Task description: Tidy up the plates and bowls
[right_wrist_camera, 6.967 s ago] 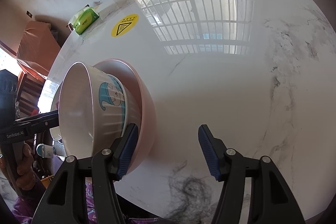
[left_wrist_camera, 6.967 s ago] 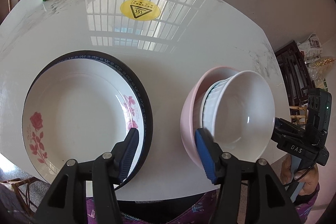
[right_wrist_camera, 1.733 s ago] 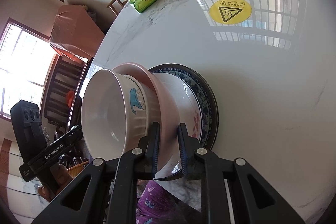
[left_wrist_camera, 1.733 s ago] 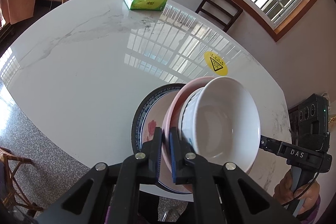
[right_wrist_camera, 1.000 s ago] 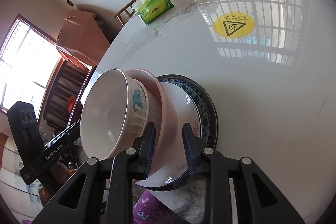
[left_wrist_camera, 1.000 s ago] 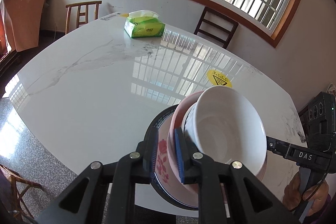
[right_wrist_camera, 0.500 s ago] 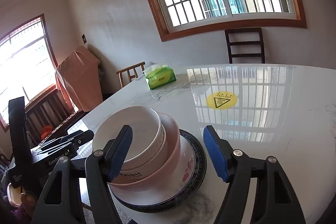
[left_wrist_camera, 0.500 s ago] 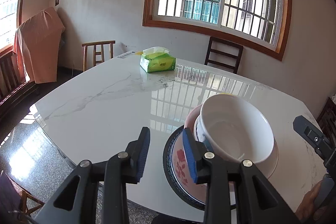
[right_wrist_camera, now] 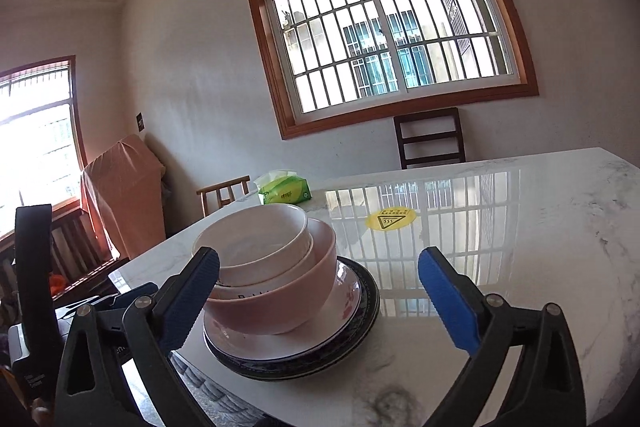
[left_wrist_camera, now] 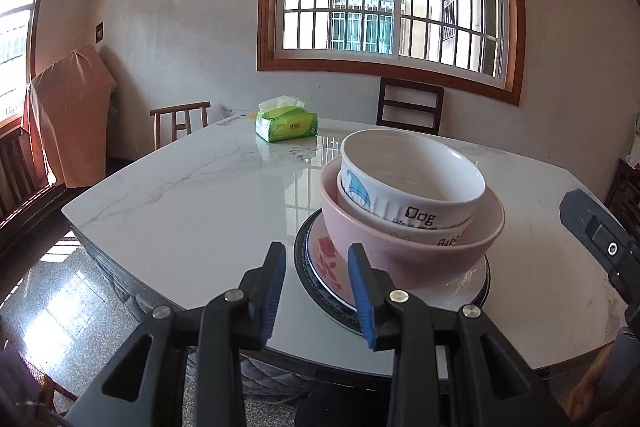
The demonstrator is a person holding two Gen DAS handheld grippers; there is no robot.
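A pink bowl [left_wrist_camera: 420, 251] holding nested white bowls [left_wrist_camera: 412, 183] stands upright on a white rose plate [left_wrist_camera: 324, 259]. That plate lies on a dark blue-rimmed plate [left_wrist_camera: 302, 255] near the table's front edge. My left gripper [left_wrist_camera: 318, 291] is open just short of the stack, with nothing between its pads. In the right wrist view the same pink bowl [right_wrist_camera: 288, 299] and plates [right_wrist_camera: 360, 311] show between the fingers of my right gripper [right_wrist_camera: 318, 259]. Its jaws are opening wide, and the pads touch nothing.
The white marble table [left_wrist_camera: 192, 211] carries a green tissue pack [left_wrist_camera: 286, 125] at the far side and a yellow warning sticker [right_wrist_camera: 390, 219]. A dark chair [left_wrist_camera: 410, 111] and a wooden chair [left_wrist_camera: 180, 119] stand behind it. The other gripper's body [left_wrist_camera: 600, 239] sits at the right.
Both grippers let go of the pink bowl's rim and drew back from the stack. The right jaws spread much wider. Both views tilted up toward level.
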